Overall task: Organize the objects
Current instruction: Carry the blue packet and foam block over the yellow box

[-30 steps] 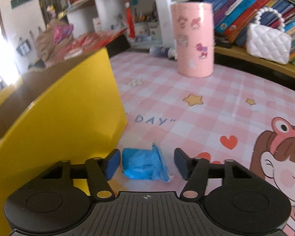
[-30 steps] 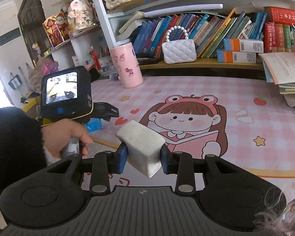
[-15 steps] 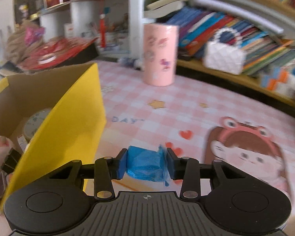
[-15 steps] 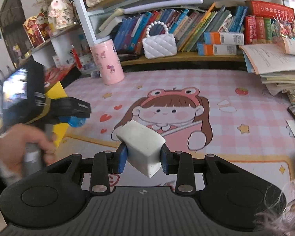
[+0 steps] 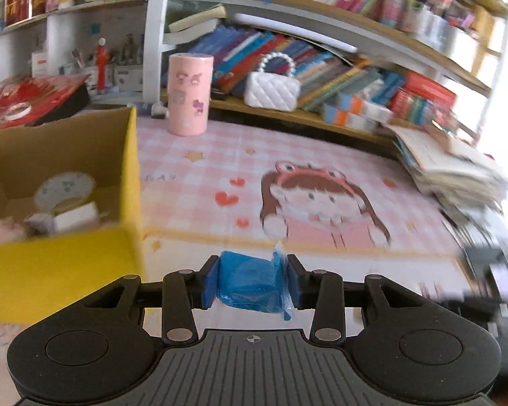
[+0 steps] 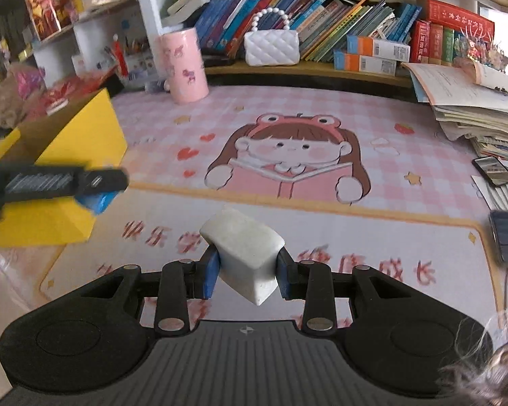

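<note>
My left gripper is shut on a blue wrapped block and holds it in the air, right of the yellow cardboard box. The box holds a tape roll, a white block and something pink. My right gripper is shut on a white eraser-like block, tilted, above the front of the pink cartoon mat. In the right wrist view the left gripper with its blue block shows blurred in front of the yellow box.
A pink cylinder and a white quilted handbag stand at the back by the bookshelf. A stack of papers and books lies at the right, with a phone beside it.
My left gripper closed on the blue block, lifted it off the mat and swung back, so the box's inside now shows. My right gripper kept hold of the white block.
</note>
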The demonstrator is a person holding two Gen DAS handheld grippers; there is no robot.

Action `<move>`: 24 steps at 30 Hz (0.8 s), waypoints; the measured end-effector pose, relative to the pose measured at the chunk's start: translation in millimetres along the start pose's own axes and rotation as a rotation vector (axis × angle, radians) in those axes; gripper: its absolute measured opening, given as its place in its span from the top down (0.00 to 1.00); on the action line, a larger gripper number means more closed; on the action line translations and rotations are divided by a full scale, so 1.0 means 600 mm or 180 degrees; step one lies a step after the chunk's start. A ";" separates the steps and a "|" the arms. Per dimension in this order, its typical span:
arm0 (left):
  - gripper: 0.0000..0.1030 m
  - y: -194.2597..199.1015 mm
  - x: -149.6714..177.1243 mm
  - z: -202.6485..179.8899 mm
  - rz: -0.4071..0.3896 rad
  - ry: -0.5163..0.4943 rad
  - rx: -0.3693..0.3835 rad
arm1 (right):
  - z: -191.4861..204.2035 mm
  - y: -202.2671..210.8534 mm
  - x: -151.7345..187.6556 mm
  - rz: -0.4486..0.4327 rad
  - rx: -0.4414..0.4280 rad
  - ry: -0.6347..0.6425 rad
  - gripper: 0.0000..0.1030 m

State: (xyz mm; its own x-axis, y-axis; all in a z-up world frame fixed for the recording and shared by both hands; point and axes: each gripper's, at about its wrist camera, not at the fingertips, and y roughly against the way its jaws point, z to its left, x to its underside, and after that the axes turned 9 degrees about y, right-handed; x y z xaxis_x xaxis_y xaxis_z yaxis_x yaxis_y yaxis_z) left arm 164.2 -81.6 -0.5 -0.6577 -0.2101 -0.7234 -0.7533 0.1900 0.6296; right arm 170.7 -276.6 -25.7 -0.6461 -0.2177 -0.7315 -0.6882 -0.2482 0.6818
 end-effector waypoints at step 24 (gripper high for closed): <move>0.63 0.215 0.091 0.286 -0.0008 0.0648 -0.0376 | 0.358 0.080 0.030 -0.0089 -0.0713 0.0803 0.69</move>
State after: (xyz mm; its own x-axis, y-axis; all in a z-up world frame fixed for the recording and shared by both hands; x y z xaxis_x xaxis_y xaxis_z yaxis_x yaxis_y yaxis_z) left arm 32.2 96.3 -7.3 -0.6342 -0.4019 -0.6605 -0.7424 0.0782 0.6654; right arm 55.2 -89.7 -4.2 -0.5067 -0.4276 -0.7486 -0.5969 -0.4526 0.6625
